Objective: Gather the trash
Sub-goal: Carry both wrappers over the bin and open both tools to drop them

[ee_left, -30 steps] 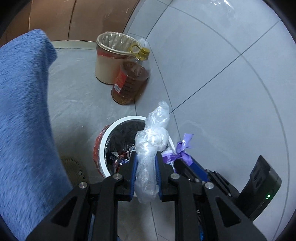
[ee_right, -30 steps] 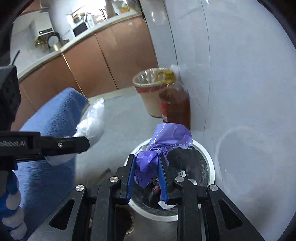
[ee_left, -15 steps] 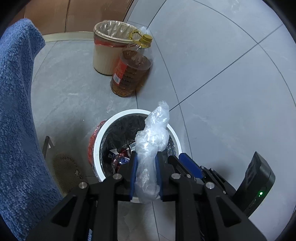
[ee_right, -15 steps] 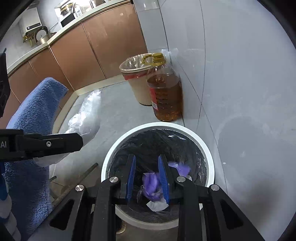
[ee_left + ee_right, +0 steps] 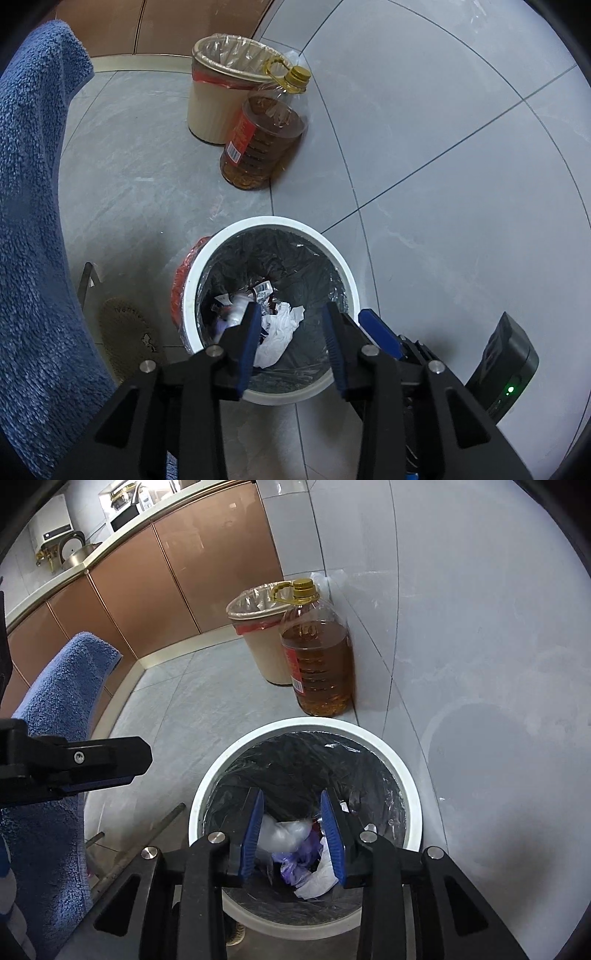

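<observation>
Black crinkled plastic lines the round white bin (image 5: 271, 225), whose smooth rim forms a thick ring at about six o'clock in both wrist views. Down inside lie the collected scraps: a crumpled white tissue (image 5: 280, 328), a cloudy clear plastic wad (image 5: 282, 834), a soft purple wrapper (image 5: 295, 860) and some printed foil bits.

Both tongs hang over the bin's mouth. The left gripper (image 5: 290, 343) has its blue ribbed pads spread and its jaws are opening, with nothing between them, only the trash lying far below. The right gripper (image 5: 291, 834) is likewise parted and opening, its pads clear of everything, nothing clamped.

At twelve o'clock from the bin stands a tall ribbed oil bottle (image 5: 321, 664) of clear plastic, filled with amber liquid, with a yellow cap and loop handle and a red label. Touching it on the far side is a cream bucket (image 5: 214, 103) lined with a thin clear bag and banded in red. Fuzzy blue terry cloth (image 5: 33, 221) fills the nine o'clock side. Glossy copper cabinet fronts (image 5: 155, 583) run along the ten to twelve o'clock edge, above matte grey stone-look floor tiles (image 5: 147, 173). Smooth pale wall tiles (image 5: 443, 147) cover the three o'clock side.
</observation>
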Motion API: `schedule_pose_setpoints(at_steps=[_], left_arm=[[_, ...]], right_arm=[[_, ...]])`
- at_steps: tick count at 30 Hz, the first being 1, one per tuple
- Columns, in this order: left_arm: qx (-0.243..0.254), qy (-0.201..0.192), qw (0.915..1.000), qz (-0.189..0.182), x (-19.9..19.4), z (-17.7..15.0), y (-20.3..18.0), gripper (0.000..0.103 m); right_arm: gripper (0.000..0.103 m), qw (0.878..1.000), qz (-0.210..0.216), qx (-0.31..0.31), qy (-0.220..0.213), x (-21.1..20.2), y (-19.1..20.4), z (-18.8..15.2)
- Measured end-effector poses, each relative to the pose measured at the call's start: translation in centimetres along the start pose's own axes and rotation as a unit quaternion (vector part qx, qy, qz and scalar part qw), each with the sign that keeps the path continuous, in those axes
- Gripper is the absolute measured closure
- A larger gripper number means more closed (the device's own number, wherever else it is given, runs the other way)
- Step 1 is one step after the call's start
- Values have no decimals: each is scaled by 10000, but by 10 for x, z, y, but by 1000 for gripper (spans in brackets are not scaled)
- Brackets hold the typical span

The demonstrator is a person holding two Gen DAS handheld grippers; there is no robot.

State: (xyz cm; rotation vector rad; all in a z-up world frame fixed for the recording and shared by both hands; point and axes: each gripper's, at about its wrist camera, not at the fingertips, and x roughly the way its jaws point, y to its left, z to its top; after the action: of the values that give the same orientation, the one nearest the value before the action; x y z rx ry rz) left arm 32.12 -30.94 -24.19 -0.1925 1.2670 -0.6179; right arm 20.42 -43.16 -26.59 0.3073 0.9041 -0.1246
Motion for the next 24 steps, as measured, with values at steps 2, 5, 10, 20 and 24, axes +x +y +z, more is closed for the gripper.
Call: schedule_pose_setpoints(at_steps=[2,5,10,20,24], left_arm=[[17,-36,10000,-17,-2,0,-1,70],[74,-92,9999,-58,-7,0,-5,70],[185,-287,9992,-198,-31,-4,-19,70],[509,-1052,9931,53,-130,-31,-31,70],[448,-1331,9899,212,-172,-47,-20,70]], right_arm=[[72,10000,-22,9,-12,-2,1,1],[71,10000,-67,14,-48,-7,2,2],[69,9997,-152,36,-193,-23,5,7],[69,9967,-112,-44,-805,-94,30,20],[67,9933,18,-179,-1146,-132,52,24]])
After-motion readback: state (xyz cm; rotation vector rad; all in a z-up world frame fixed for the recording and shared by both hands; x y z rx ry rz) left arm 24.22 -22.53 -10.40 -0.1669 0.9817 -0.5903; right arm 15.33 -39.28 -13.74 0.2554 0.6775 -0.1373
